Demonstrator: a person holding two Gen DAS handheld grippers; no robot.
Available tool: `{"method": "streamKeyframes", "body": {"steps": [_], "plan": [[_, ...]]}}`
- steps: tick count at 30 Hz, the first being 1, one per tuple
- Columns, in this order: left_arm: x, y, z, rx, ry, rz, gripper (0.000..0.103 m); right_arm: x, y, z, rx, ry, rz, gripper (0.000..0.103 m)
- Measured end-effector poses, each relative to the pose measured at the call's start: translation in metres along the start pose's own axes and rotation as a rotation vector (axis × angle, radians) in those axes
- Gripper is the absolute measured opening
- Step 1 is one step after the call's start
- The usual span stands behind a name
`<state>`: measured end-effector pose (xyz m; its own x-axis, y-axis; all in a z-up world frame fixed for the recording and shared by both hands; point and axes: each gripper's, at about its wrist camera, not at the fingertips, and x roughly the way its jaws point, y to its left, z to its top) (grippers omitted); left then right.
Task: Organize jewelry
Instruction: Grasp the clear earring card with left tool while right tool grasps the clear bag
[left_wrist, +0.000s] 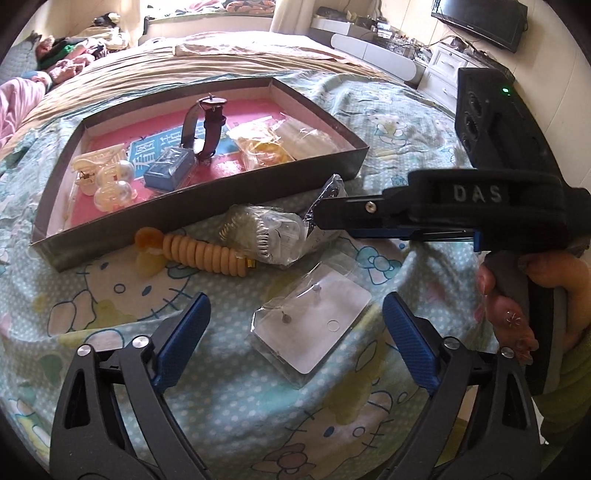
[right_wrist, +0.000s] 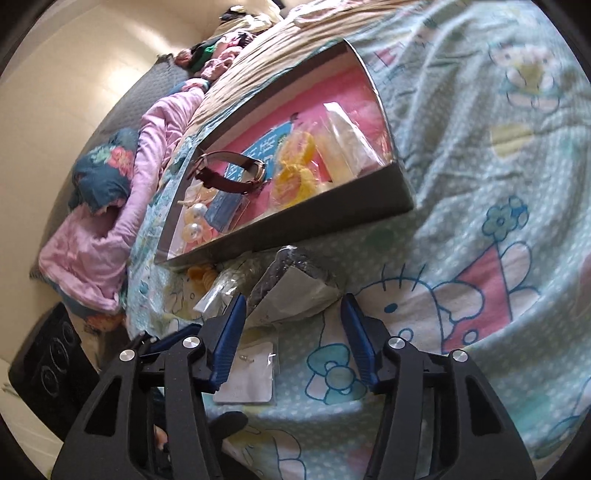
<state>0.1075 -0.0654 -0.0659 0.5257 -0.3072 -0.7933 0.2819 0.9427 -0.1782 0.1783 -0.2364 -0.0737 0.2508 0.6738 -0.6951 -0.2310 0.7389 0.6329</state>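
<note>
A shallow grey box with a pink floor lies on the bed and holds a brown watch, a blue case, clear hair clips and bagged yellow items. In front of it lie an orange beaded bracelet, a clear bag of jewelry and a bagged earring card. My left gripper is open, its fingers either side of the earring card. My right gripper is open around a dark packet; it also shows in the left wrist view.
The bed is covered by a light blue cartoon-print sheet. Pink bedding and clothes are piled at the far end. A white cabinet and a TV stand beyond the bed.
</note>
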Motion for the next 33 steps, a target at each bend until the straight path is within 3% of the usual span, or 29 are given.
{"method": "streamKeyframes", "body": {"steps": [10,14,16,21,29,33], "plan": [[0.011,-0.001,-0.002,0.002,0.027,0.009,0.079,0.012,-0.007,0.015,0.06,-0.01,0.028,0.051],[0.013,-0.005,-0.003,0.021,0.033,0.015,0.075,0.019,0.0,0.017,0.042,-0.027,0.002,0.051],[0.017,-0.01,-0.001,0.04,0.038,0.021,0.072,0.021,0.005,0.017,0.018,-0.041,-0.022,0.041],[0.018,-0.013,-0.002,0.055,0.038,0.002,0.057,0.016,0.004,0.013,0.001,-0.075,-0.002,0.037],[0.012,-0.012,-0.003,0.05,0.024,-0.027,0.044,-0.014,0.001,0.009,-0.024,-0.147,-0.03,0.037],[0.005,-0.012,-0.005,0.045,0.01,-0.052,0.025,-0.029,0.002,0.007,-0.049,-0.179,-0.064,0.037]]}}
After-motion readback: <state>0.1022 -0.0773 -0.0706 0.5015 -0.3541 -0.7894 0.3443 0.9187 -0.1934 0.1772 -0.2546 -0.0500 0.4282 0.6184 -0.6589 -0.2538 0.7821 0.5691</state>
